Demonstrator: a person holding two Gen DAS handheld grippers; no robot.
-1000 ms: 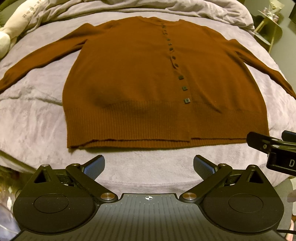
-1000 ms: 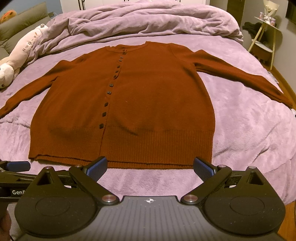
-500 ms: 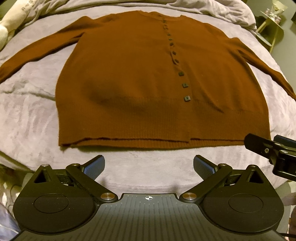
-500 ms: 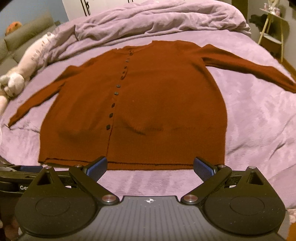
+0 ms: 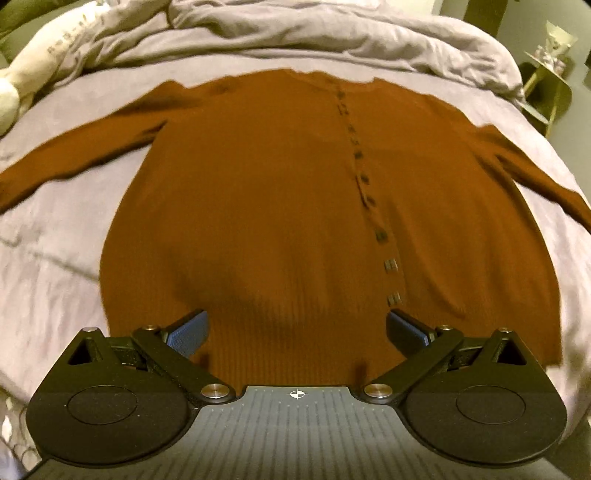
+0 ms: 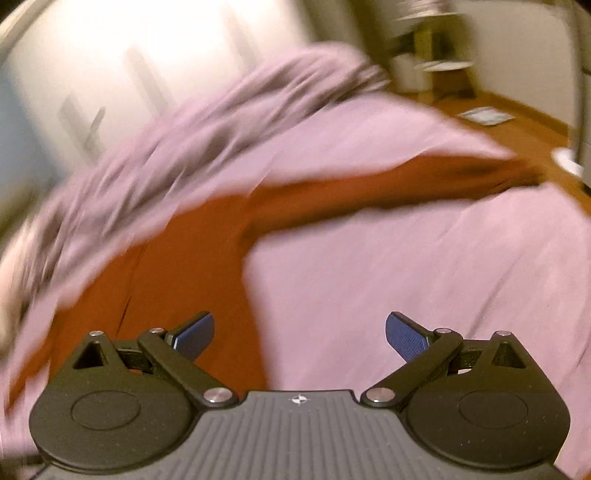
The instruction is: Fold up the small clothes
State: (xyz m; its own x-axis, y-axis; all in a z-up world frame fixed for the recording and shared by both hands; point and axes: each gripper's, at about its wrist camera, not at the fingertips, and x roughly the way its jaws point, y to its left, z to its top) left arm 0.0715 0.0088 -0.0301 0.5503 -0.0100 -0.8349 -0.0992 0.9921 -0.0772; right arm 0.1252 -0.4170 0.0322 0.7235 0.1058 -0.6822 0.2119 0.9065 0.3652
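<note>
With the cardigan [image 5: 280,221] flat on the bed [image 5: 55,258], both tongs gaping wide and empty, the left gripper [image 5: 295,330] over the near hem, the right gripper [image 6: 299,332] should pinch the right sleeve [image 6: 388,184] (badly blurred) near its cuff and fold it leftward across the body.

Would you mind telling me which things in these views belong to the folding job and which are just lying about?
Part of the job:
- brown cardigan, spread flat on the bed
- left gripper, open over its hem
- right gripper, open

Just lying about:
- rumpled duvet
- plush toy
- side table
</note>
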